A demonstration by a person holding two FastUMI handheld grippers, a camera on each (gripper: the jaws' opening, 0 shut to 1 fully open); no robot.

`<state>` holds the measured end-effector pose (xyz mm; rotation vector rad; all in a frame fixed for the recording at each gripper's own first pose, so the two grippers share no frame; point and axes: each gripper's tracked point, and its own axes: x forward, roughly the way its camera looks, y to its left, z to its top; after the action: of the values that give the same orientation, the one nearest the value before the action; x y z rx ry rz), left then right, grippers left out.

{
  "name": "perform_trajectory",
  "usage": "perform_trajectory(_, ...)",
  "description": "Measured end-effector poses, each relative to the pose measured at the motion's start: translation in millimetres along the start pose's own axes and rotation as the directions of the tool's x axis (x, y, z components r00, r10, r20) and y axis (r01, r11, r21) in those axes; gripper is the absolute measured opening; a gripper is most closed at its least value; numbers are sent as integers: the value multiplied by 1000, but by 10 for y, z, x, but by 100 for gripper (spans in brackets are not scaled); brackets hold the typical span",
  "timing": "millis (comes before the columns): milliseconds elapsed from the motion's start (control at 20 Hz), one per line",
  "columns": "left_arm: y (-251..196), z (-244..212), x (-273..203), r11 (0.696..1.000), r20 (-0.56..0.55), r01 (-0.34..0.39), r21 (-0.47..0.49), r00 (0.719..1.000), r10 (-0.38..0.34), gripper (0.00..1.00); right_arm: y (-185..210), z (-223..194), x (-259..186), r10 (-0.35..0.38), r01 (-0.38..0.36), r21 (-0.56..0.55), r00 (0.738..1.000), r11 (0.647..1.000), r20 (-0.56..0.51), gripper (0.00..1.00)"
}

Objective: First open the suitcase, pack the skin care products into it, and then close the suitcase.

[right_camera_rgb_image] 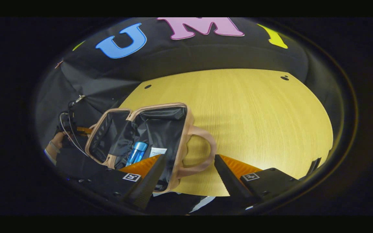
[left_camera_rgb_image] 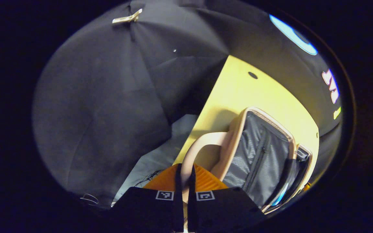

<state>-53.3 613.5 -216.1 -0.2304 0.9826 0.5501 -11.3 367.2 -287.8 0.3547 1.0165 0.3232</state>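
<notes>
Suitcase lies open on the table, blue bottle and white tube inside at 7 o'clock. Left gripper clamps its handle. Right gripper spread wide around the other handle, gripping nothing.

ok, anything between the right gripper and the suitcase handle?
Nothing visible. The right gripper is open, its fingers either side of the suitcase's handle, with only bare table beyond.

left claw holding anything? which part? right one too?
Left claw is closed on the suitcase handle, at the loop's near end. Right claw is open and holds nothing; its fingers straddle the other handle without pressing it.
</notes>
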Motion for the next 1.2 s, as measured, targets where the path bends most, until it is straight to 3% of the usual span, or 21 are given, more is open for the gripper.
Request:
perform_trajectory(150, -204, 151, -400, 996, 54, 33, 88, 998, -38, 12, 107, 9, 1, 34, -34, -17, 999, 999, 7, 97)
perform_trajectory(200, -295, 189, -581, 994, 70, 51, 102, 996, -58, 7, 130, -15, -8, 46, -46, -23, 999, 999, 1, 97)
perform_trajectory(550, -1015, 305, -1784, 972, 191, 190, 140, 958, -215, 3, 145, -78, -192, 115, -114, -74, 993, 991, 16, 96)
perform_trajectory(650, -1297, 291, -2009, 963, 222, 214, 164, 943, -247, 6, 71, -93, -276, 129, -127, -70, 991, 989, 28, 97)
perform_trajectory(950, -2474, 132, -2593, 904, 225, 333, 266, 891, -395, 6, -507, -136, -633, 128, -125, -54, 990, 991, 55, 96)
perform_trajectory(1200, -3688, -383, -2627, 825, 132, 434, 361, 852, -506, 6, -1235, -11, -1103, 73, -69, -30, 990, 997, 122, 96)
